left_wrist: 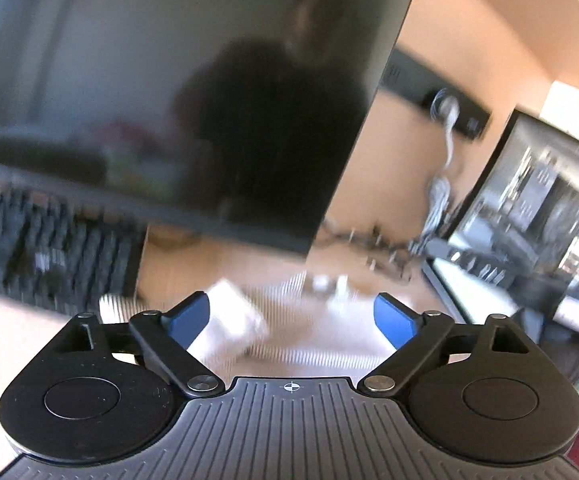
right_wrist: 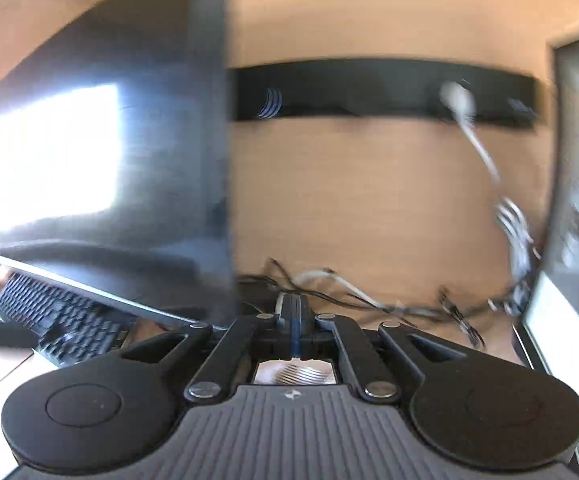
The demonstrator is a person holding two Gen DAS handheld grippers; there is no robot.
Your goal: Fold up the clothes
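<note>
A white cloth with fine stripes (left_wrist: 305, 340) lies blurred on the tan desk, just below and ahead of my left gripper (left_wrist: 291, 318). That gripper is open, its blue pads (left_wrist: 187, 320) wide apart, with a folded white part of the cloth (left_wrist: 235, 322) near the left pad. My right gripper (right_wrist: 295, 320) is shut, its fingers pressed together with only a thin blue line between them. A patch of the striped cloth (right_wrist: 297, 374) shows under its fingers. I see nothing pinched at the tips.
A large dark monitor (left_wrist: 161, 92) stands close ahead and mirrors a person. A black keyboard (left_wrist: 49, 256) sits under it at the left. A second monitor (left_wrist: 529, 216) is at the right. Cables (right_wrist: 369, 300) trail along the wall below a black power strip (right_wrist: 369, 88).
</note>
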